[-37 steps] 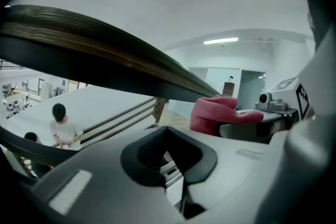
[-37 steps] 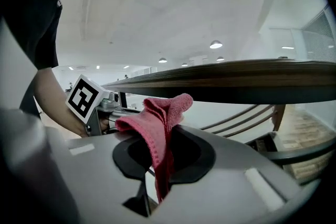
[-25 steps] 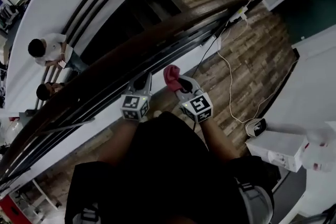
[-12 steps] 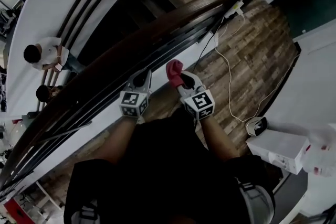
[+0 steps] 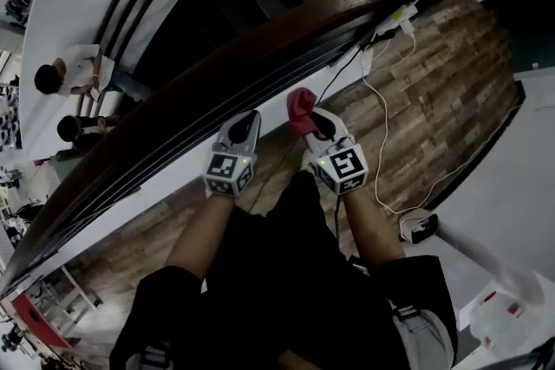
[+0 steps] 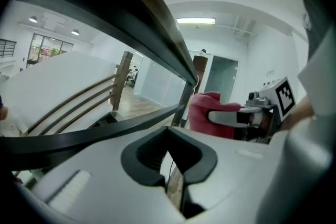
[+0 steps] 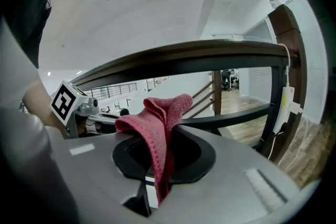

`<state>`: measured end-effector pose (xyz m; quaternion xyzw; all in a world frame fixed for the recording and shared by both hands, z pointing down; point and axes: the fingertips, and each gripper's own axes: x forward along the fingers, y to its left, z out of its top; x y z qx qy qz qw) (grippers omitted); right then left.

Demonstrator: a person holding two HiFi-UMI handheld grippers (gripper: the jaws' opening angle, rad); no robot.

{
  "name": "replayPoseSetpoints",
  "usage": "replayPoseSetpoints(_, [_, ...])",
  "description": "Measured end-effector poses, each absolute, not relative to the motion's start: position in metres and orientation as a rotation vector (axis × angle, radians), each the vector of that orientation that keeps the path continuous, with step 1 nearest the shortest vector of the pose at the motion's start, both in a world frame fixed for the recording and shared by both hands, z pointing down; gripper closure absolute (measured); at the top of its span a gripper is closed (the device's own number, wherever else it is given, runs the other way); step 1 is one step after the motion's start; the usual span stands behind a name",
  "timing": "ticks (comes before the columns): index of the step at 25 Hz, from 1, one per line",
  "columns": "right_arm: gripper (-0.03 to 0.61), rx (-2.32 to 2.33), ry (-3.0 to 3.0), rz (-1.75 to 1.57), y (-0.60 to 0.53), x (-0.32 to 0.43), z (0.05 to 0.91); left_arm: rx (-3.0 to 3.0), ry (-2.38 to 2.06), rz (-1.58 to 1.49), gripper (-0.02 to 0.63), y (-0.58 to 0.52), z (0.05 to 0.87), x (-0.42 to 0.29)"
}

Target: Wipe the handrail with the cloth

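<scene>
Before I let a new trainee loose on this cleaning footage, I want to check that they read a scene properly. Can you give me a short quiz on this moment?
1. True or false: the red woven cloth is clamped in the left hand-held gripper.
2. What trails across the floor from the end of the dark curved wooden handrail? A) a white cable B) a green hose C) a blue rope
3. Fill the blank: the floor on the person's side of the handrail is made of ___ planks.
Key: 1 false; the right hand-held gripper holds the cloth, and the left one is shut on nothing. 2 A. 3 wood.
</scene>
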<state>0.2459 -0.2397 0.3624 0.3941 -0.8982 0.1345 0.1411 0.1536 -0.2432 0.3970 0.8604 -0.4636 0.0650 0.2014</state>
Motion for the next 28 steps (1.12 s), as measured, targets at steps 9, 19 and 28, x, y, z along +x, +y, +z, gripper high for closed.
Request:
replayPoseSetpoints(9, [0.532, 1.347, -2.561, 0.44, -0.316, 0.319, 0.426, 2.404, -1.163, 0.271, 0.615, -0.306, 0.439, 0.234])
replayPoseSetpoints(19, [0.532, 1.478, -2.503, 0.396, -0.434, 0.401, 0.463, 2.347, -1.174, 0.308, 0.615, -0.368, 0.478, 0.306])
replayPoseSetpoints(28, [0.534, 1.541, -2.224, 0.093, -0.503, 0.423, 0.487, 2.35, -1.117, 0.394, 0.615, -0.388, 0.497, 0.343])
